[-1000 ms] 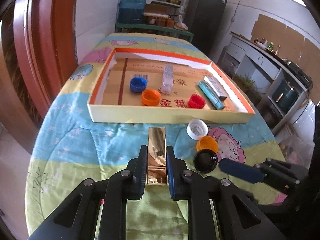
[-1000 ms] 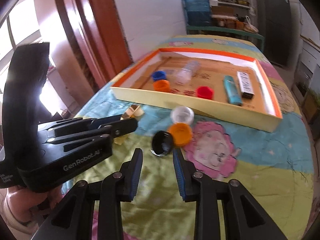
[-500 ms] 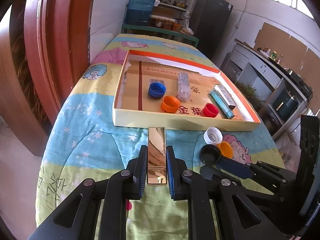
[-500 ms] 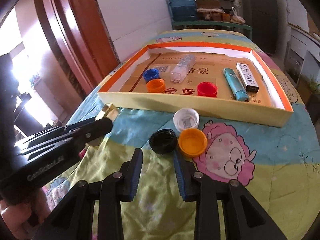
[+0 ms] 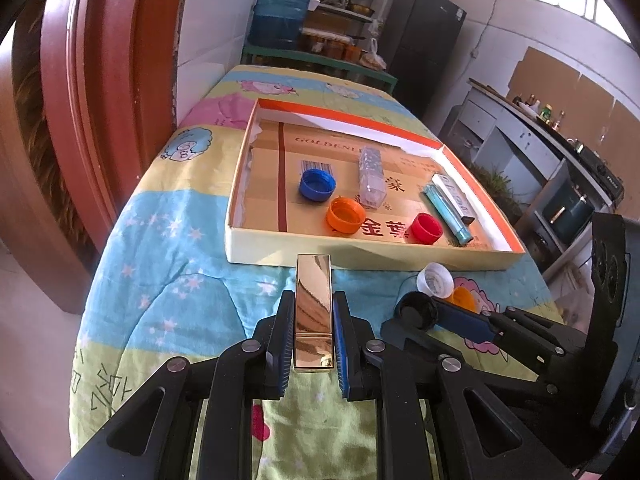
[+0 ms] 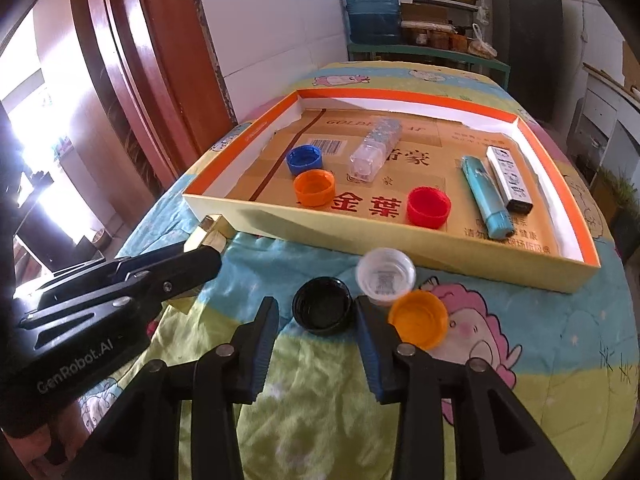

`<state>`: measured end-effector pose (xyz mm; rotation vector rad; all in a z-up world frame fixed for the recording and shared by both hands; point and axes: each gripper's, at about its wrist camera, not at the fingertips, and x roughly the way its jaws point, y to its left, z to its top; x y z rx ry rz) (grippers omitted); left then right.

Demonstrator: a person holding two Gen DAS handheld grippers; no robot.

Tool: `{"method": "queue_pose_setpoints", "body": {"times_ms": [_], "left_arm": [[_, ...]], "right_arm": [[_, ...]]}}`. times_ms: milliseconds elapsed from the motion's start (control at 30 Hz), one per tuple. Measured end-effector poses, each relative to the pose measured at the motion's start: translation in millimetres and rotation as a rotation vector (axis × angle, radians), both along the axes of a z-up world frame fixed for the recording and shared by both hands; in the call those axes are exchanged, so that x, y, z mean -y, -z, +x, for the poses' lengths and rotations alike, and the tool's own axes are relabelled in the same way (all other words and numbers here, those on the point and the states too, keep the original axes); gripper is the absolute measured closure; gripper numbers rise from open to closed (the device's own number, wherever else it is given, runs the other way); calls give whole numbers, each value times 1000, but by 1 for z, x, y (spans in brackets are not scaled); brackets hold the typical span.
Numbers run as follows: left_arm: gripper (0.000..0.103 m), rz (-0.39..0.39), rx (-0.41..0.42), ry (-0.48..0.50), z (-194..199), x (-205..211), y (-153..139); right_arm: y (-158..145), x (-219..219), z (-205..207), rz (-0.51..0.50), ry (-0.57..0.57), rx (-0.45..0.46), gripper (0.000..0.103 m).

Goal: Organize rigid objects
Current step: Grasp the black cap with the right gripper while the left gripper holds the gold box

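Observation:
My left gripper is shut on a gold rectangular tube, held above the quilt just short of the cardboard tray's near wall; the tube also shows in the right wrist view. My right gripper is open, its fingers on either side of a black cap on the quilt. A white cap and an orange cap lie beside it. The tray holds blue, orange and red caps, a clear bottle, a teal tube and a white box.
The table carries a cartoon quilt. A red-brown wooden door frame stands close on the left. Shelves with a blue water jug and a dark fridge stand beyond the far end. Cabinets line the right side.
Both grippers have drawn back and risen, so the tray looks farther off. My right gripper has closed in around the black cap. The left still holds the gold tube.

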<state>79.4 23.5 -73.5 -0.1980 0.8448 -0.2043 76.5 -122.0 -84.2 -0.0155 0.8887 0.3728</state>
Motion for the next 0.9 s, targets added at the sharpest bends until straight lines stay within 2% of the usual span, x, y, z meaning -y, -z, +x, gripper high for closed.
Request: {"method": "queue_pose_setpoints", "body": {"times_ms": [67,133,433,900], "left_arm": [[85,2,-2,4,1,1,1],[85,3,-4,8,1,2,2],[85,11,16,12,-4,6,-6],[85,37,68,25,-13,19,-30]], "right_arm": [[0,-3,2,-13,-6,2,65],[0,-4,4,-35,5,2,72],[-11,5,-4,32,-7,5,72],[-36,19,-17,57,-6,60,72]]}}
